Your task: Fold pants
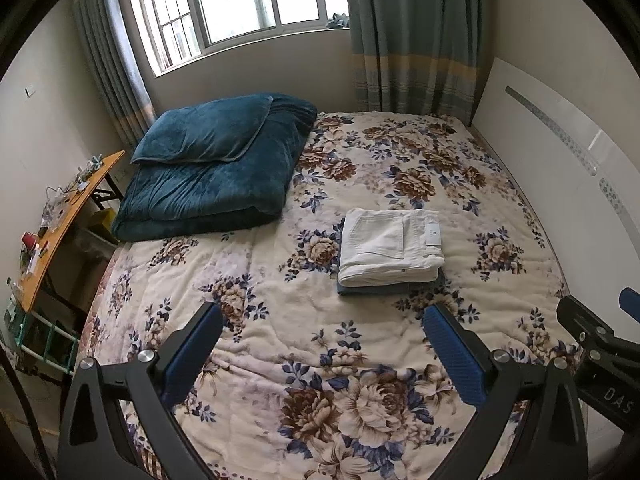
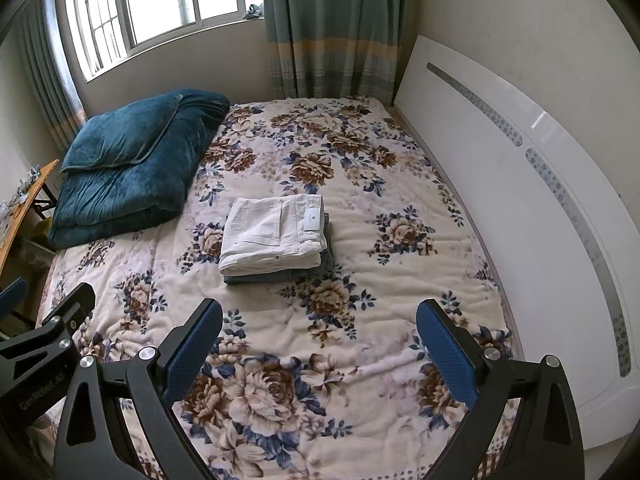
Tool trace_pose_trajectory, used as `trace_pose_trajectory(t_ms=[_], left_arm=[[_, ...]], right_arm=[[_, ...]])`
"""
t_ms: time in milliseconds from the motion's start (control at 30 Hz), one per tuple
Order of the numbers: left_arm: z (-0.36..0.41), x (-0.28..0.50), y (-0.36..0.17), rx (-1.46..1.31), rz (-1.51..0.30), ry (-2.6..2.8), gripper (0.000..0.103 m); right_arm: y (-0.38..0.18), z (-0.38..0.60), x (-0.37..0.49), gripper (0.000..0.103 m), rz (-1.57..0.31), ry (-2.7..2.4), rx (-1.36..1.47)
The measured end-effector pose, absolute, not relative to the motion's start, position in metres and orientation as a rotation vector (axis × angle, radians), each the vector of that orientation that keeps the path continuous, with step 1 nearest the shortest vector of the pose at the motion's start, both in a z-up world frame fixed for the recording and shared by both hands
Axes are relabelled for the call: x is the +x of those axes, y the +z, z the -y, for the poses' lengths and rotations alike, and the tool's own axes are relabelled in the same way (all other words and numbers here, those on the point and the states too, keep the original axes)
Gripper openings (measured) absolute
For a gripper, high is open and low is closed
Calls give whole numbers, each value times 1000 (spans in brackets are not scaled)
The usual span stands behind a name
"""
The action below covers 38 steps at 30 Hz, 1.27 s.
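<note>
Folded white pants [image 1: 390, 246] lie on top of a folded blue-grey garment [image 1: 384, 289] in the middle of the floral bedspread [image 1: 280, 320]. The stack also shows in the right wrist view, white pants [image 2: 274, 236] over the blue-grey garment [image 2: 280, 276]. My left gripper [image 1: 322, 320] is open and empty, held above the bed short of the stack. My right gripper [image 2: 318, 316] is open and empty, also short of the stack. The right gripper shows at the right edge of the left wrist view [image 1: 592, 336].
A folded teal quilt with a pillow [image 1: 216, 164] lies at the far left of the bed. A white headboard [image 2: 500, 200] runs along the right. A cluttered wooden side table [image 1: 60, 216] stands left of the bed. A window and curtains [image 1: 412, 32] are behind.
</note>
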<state>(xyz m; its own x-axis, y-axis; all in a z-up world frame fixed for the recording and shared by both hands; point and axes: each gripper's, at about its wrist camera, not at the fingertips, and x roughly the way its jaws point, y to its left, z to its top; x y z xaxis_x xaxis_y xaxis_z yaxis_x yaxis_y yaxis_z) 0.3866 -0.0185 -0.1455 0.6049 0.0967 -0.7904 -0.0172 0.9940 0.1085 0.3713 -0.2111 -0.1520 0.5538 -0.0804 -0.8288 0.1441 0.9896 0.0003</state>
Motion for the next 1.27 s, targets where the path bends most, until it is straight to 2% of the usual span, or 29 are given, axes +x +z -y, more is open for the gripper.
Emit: trace_pose_trajectory(t_ms=[1267], left_arm=[[16, 385, -132, 121, -881, 75, 103]], right_arm=[[-148, 197, 381, 100, -974, -101, 66]])
